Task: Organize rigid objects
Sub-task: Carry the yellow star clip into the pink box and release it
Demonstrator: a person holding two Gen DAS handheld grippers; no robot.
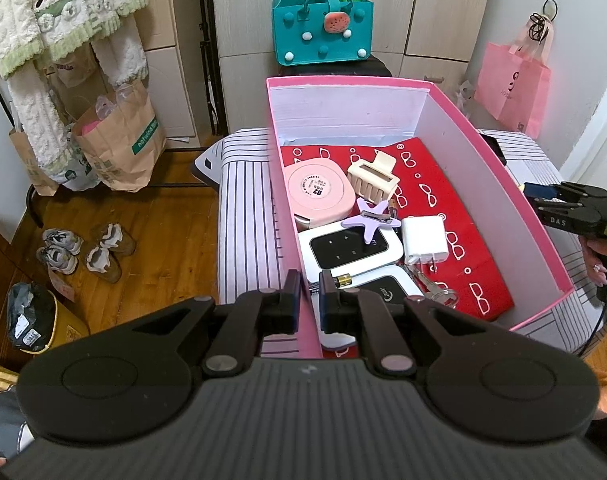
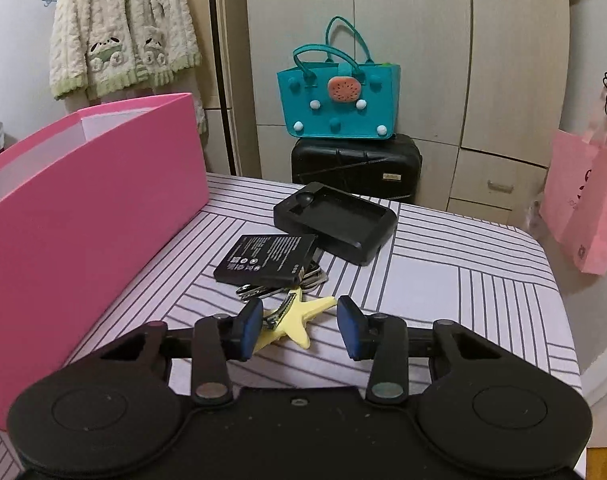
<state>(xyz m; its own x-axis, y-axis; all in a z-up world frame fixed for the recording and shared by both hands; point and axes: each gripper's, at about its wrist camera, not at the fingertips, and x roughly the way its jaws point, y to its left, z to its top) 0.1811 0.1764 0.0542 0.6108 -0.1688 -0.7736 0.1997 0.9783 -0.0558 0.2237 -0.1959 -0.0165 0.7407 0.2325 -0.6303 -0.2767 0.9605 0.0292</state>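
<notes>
A pink box [image 1: 499, 184] stands on the striped surface [image 2: 443, 280], lined with red paper. It holds a pink round case [image 1: 319, 196], a cream claw clip [image 1: 373, 178], a purple star clip [image 1: 369, 220], a white plug [image 1: 423, 240] and two white devices [image 1: 351, 252]. My left gripper [image 1: 309, 300] is shut on the box's near left wall. A yellow star clip [image 2: 293, 324] lies between the fingers of my right gripper [image 2: 301, 326], whose right pad stands clear of it. Beyond lie a black battery [image 2: 267, 260], keys [image 2: 259, 290] and a black cradle [image 2: 335, 222].
A teal felt bag [image 2: 339, 100] sits on a black suitcase [image 2: 355, 168] behind the surface, before wardrobe doors. A pink paper bag [image 2: 587, 208] hangs at the right. Shoes [image 1: 83, 248] and brown paper bags [image 1: 119, 148] are on the wooden floor at the left.
</notes>
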